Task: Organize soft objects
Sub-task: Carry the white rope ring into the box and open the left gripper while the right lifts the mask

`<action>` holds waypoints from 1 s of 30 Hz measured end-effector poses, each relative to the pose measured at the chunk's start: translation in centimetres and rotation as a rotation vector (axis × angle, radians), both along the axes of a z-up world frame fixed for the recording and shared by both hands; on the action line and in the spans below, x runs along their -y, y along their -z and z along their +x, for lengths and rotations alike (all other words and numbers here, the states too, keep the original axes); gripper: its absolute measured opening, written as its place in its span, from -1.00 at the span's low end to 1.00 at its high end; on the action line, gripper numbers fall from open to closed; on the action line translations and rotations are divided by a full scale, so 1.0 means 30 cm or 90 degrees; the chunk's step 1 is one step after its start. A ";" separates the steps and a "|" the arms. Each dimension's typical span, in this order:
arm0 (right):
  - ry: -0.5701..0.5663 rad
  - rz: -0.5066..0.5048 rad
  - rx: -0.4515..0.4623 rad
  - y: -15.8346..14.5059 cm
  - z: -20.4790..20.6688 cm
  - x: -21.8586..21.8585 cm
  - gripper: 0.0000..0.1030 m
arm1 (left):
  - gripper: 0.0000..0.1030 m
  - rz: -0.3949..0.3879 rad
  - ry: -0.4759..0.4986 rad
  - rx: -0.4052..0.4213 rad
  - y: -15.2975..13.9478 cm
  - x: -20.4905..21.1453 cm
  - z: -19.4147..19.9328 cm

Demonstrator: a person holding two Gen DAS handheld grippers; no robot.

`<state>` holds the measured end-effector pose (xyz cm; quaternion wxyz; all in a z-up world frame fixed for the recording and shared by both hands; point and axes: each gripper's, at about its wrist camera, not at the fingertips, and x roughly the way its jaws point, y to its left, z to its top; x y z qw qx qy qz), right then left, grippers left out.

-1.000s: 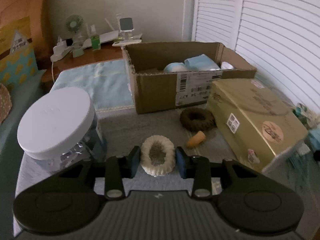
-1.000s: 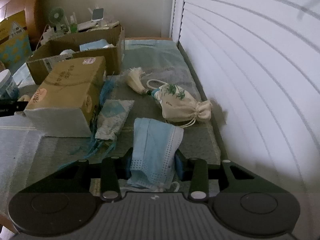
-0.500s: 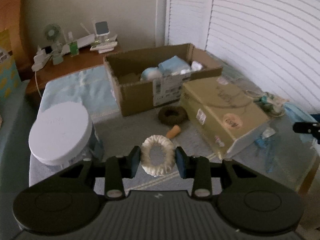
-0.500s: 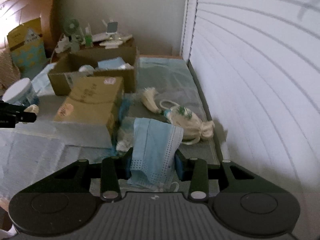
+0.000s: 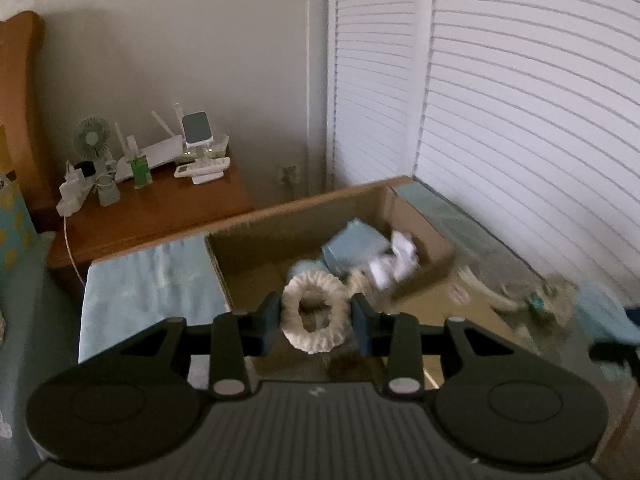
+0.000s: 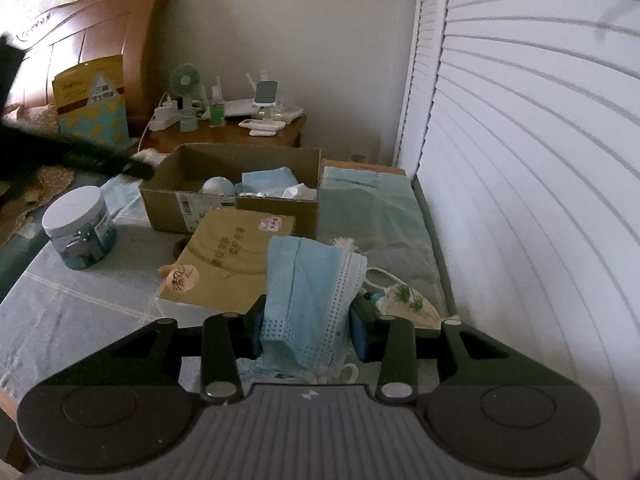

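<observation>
My left gripper (image 5: 315, 316) is shut on a white fluffy ring (image 5: 314, 312) and holds it in the air over the near left part of the open cardboard box (image 5: 260, 236). The box holds light blue and white soft items (image 5: 360, 248). My right gripper (image 6: 308, 330) is shut on a light blue face mask (image 6: 308, 288), lifted above the bed. In the right wrist view the cardboard box (image 6: 192, 196) stands further back, and the left gripper (image 6: 136, 168) reaches in at its left rim.
A gold carton (image 6: 228, 264) lies in front of the box. A white-lidded jar (image 6: 78, 228) stands on the left. A printed drawstring pouch (image 6: 404, 300) lies by the shutter doors (image 6: 520, 160). A wooden nightstand (image 5: 152, 208) with small devices stands behind the box.
Both grippers have risen. The left one carried the white ring forward from the bed to over the box. The right one lifted the mask higher off the bed.
</observation>
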<state>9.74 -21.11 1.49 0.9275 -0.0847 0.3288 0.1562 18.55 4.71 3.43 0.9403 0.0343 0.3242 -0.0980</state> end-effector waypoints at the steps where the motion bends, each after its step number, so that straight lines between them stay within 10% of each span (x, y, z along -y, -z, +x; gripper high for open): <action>1: -0.001 -0.002 0.001 -0.002 0.003 -0.003 -0.13 | -0.29 0.000 0.001 0.002 0.001 -0.001 0.025; 9: 0.000 -0.006 0.010 -0.013 0.036 -0.008 -0.13 | 0.15 0.020 -0.033 0.014 0.045 -0.001 0.149; 18: -0.027 -0.011 0.014 -0.026 0.075 -0.055 -0.12 | 0.84 0.021 -0.035 0.022 0.033 -0.044 -0.026; 30: -0.108 0.021 0.010 -0.104 0.199 -0.207 -0.12 | 0.91 0.031 -0.065 -0.006 0.072 -0.073 -0.306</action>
